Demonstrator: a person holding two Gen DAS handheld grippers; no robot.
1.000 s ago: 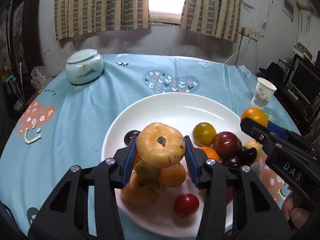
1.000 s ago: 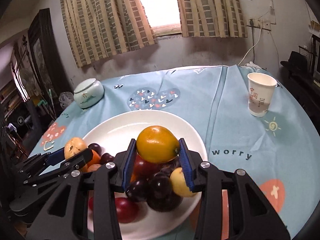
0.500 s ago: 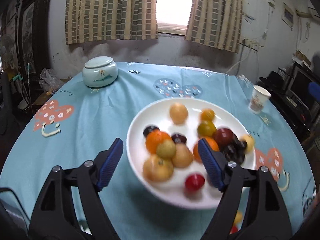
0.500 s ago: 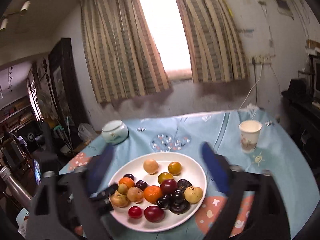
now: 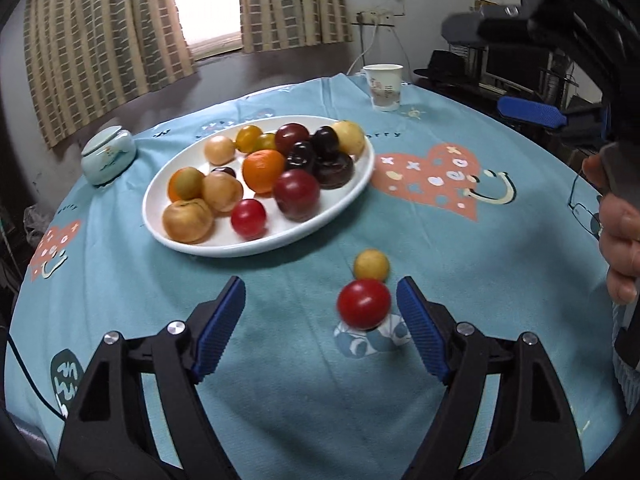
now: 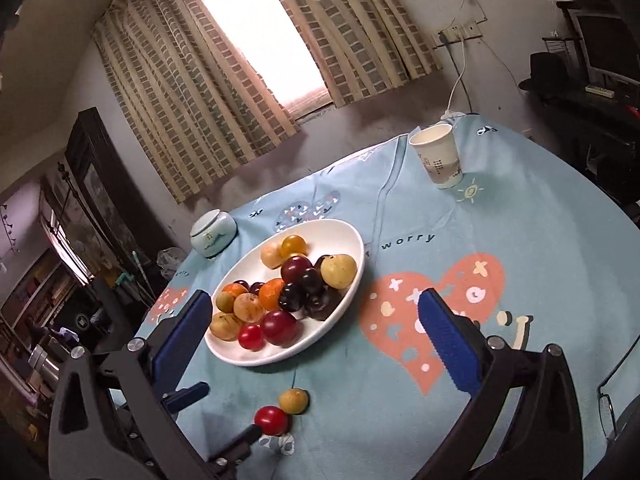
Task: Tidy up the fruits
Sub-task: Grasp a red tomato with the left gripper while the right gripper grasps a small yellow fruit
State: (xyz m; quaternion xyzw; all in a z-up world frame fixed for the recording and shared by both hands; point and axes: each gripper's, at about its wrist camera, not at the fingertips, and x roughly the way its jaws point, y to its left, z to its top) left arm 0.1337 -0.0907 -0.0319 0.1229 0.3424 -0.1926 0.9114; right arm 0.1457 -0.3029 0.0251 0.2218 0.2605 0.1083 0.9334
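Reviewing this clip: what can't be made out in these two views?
- Red fruit on the cloth: motion-blurred in the left view, so its kind is unclear.
- Right gripper: only a blurred part at the left view's edge.
- Cup print: too small to read.
- Fruit low in the plate pile: partly hidden by those on top.
- Glasses: cut off at the frame edge.

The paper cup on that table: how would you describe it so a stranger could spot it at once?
Start at the round table with the light blue cloth and its big white plate of fruit. Look beyond the plate toward the curtained window, to the table's far edge. The paper cup stands there upright and alone, white with a beige band; the only other vessel, a pale green lidded jar, is squat.
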